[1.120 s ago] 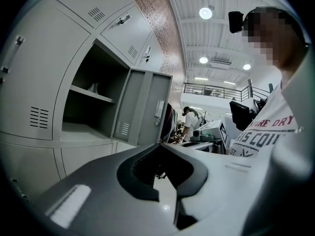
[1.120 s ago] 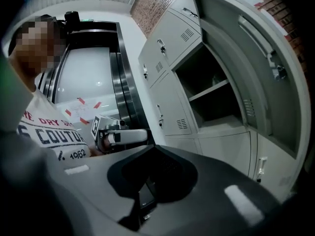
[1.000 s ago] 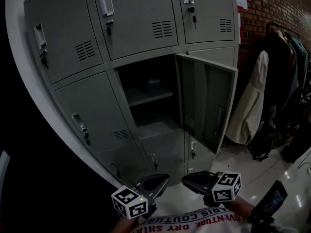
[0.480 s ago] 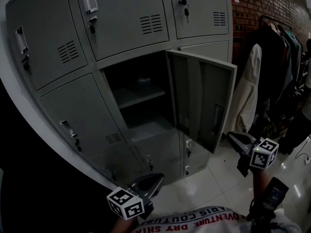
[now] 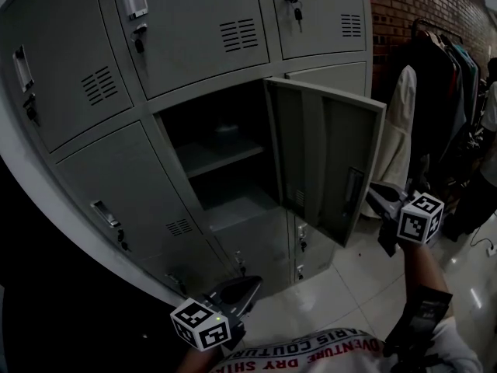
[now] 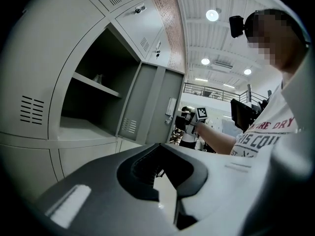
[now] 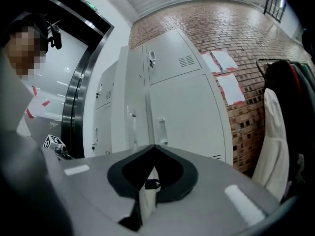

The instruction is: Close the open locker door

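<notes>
Head view: locker door (image 5: 330, 162) stands swung out to the right of its open compartment (image 5: 221, 169). Right hand-held gripper (image 5: 376, 197), jaws together and empty, sits just beside the door's free edge; contact cannot be confirmed. Left hand-held gripper (image 5: 248, 287), likewise closed on nothing, hangs low, well apart from the door.

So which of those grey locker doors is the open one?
The centre-column door, swung out beside the right gripper. Its inner face and the shelf inside show; every other door sits flush and shut.
</notes>
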The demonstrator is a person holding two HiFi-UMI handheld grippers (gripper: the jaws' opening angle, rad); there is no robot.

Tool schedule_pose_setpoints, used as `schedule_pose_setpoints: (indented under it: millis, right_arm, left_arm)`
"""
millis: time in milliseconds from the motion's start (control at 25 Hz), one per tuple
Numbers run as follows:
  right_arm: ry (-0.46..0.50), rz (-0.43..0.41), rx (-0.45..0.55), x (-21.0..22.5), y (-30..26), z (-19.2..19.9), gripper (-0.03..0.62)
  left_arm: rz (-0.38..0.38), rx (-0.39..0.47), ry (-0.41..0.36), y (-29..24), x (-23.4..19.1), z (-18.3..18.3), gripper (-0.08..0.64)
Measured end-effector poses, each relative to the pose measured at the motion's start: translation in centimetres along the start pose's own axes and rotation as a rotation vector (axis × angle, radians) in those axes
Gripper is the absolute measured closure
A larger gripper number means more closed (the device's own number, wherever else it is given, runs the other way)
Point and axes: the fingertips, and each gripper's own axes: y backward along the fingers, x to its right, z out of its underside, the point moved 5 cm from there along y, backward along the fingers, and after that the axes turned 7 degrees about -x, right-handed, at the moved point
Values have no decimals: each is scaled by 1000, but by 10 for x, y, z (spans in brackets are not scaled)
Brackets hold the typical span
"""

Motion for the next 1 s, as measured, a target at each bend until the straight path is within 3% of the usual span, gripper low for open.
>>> schedule_pose_setpoints:
  millis: [320,720,840,1000]
  right_arm:
    - [70,-19,20,-28,-3,-1,601]
    - [134,-258,34,-117,-37,2,601]
    - [98,-354,64,-141,-58,-1,600]
    - [126,-415,37,-161,-87,3,598]
  left_arm:
    - [25,-11,-7,-9,-13,-1,555]
    - [42,-4,-28,-9,-26,-9,555]
    - [31,10,-29,-5,-32,-12,555]
    - [-13,13,-50,3,-42,-12,555]
